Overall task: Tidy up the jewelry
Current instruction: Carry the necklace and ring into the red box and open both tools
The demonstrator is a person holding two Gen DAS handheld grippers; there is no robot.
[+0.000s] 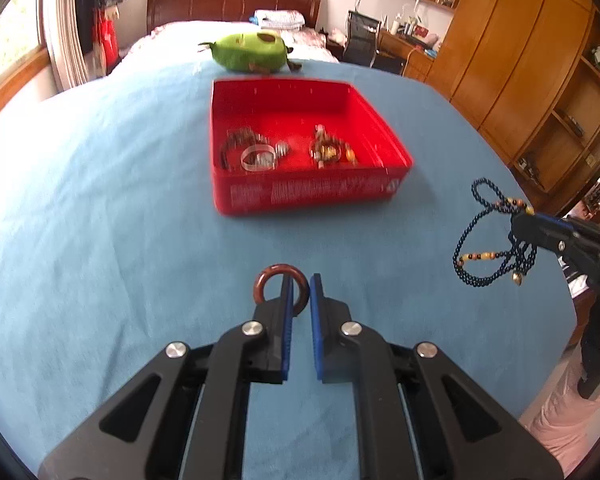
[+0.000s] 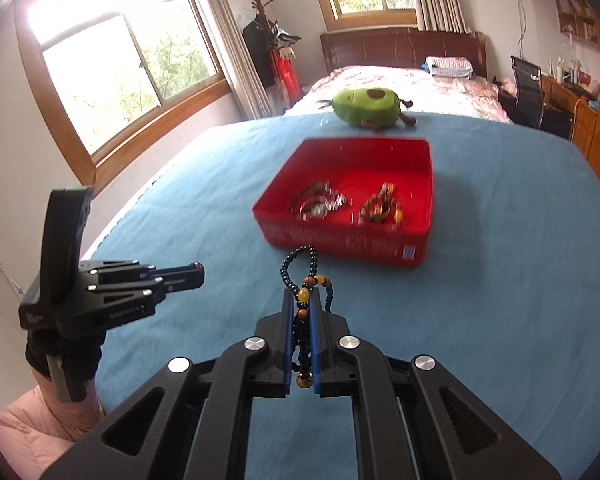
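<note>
Work surface is a table covered by a blue cloth [image 1: 100,208], bare apart from two items. Red tray [image 1: 300,196] stands open at the middle of the cloth, printed text on its near wall. Inside lie two separate clusters of jewelry: silver-toned pieces [image 1: 252,152] toward one side, gold and amber pieces [image 1: 332,150] toward the other; detail is blurred. Green avocado plush toy [image 1: 248,52] lies just behind the tray at the cloth's far edge.

Left gripper [image 1: 302,284] is clenched on a brown ring [image 1: 278,270], held above the cloth on the near side of the tray. Right gripper [image 2: 301,300] is clamped on a dark beaded necklace [image 2: 300,264] with amber beads; loops hang free in the air, clear of the tray.

Room: a bed with dark wooden headboard [image 2: 404,48] beyond the table, wood-framed windows [image 2: 116,76] with curtains, a coat stand [image 2: 266,40], an office chair [image 2: 526,88] at a desk, wooden wardrobes [image 1: 512,48] and shelving. A pink sleeve [image 2: 32,428] and dark glove carry the left gripper.
</note>
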